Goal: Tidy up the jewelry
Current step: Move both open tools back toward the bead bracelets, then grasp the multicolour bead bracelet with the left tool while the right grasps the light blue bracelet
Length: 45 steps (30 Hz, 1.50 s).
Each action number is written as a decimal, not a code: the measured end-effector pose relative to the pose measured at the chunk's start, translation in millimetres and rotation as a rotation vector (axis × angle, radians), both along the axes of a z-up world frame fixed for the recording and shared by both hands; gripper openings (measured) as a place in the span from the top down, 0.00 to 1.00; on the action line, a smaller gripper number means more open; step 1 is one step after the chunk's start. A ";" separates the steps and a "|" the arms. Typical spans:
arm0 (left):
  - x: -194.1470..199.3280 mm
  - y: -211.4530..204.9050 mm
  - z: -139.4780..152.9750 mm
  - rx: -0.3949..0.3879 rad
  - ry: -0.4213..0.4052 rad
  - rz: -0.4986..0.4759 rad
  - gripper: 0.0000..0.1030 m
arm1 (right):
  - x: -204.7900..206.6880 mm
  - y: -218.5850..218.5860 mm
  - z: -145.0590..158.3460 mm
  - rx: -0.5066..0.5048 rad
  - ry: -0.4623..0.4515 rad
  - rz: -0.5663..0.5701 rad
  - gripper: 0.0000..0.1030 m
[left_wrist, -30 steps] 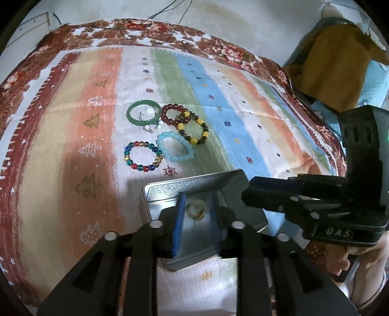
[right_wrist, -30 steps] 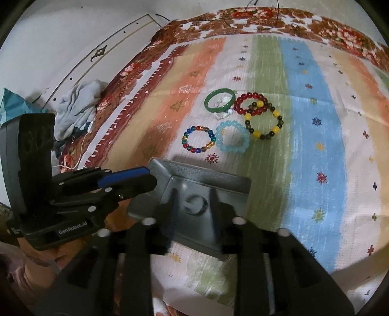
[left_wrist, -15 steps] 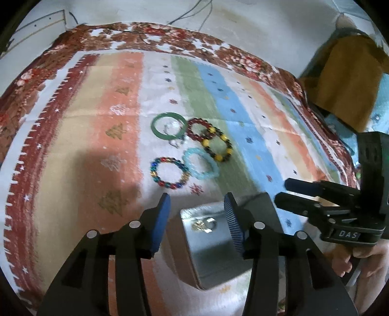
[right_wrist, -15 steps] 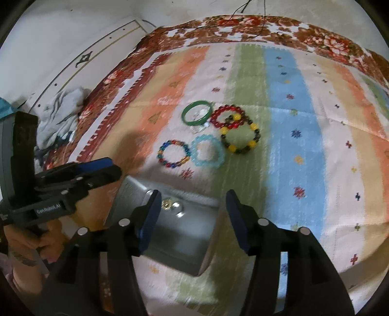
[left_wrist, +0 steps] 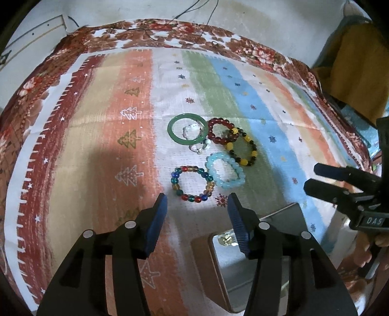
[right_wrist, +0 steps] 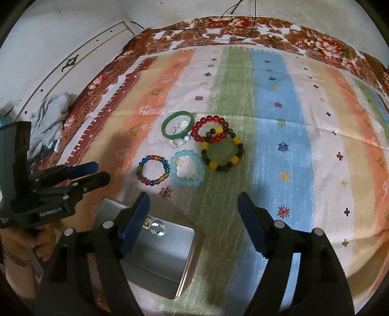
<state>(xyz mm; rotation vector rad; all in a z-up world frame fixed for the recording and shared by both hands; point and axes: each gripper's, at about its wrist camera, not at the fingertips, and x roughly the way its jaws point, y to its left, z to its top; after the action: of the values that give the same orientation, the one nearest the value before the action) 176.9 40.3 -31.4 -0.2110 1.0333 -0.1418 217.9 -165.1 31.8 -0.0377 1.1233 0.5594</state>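
Observation:
Several bracelets lie clustered on the striped cloth: a green bangle [left_wrist: 186,131], a dark red beaded one [left_wrist: 220,130], a yellow-and-dark beaded one [left_wrist: 242,150], a pale blue one [left_wrist: 225,173] and a multicolour beaded one [left_wrist: 192,184]. A clear beaded piece [left_wrist: 199,147] lies by the bangle. An open metal tin [left_wrist: 245,269] near the front holds small rings [right_wrist: 153,224]. My left gripper [left_wrist: 197,218] is open and empty, just short of the multicolour bracelet. My right gripper [right_wrist: 193,214] is open and empty, beside the tin [right_wrist: 155,252].
The cloth [right_wrist: 291,145] has a red floral border and ends at a white floor. A grey rag [right_wrist: 48,114] lies off its left edge. A brown garment [left_wrist: 359,68] sits off the right edge. A thin black cable [left_wrist: 194,12] runs at the back.
Both grippers have opened and drawn back and up from the tin. The rings lie in the tin. The left gripper has swung left, toward the bracelets.

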 end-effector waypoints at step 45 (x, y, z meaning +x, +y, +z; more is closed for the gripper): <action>77.8 -2.4 -54.5 0.134 0.145 -0.094 0.49 | 78.3 51.3 -91.1 -0.082 0.284 0.107 0.25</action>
<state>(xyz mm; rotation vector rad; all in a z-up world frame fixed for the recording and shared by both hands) 254.7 37.9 -85.9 -0.0507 1.1935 -0.1434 296.3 -113.8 -59.3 -0.0924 1.4269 0.6269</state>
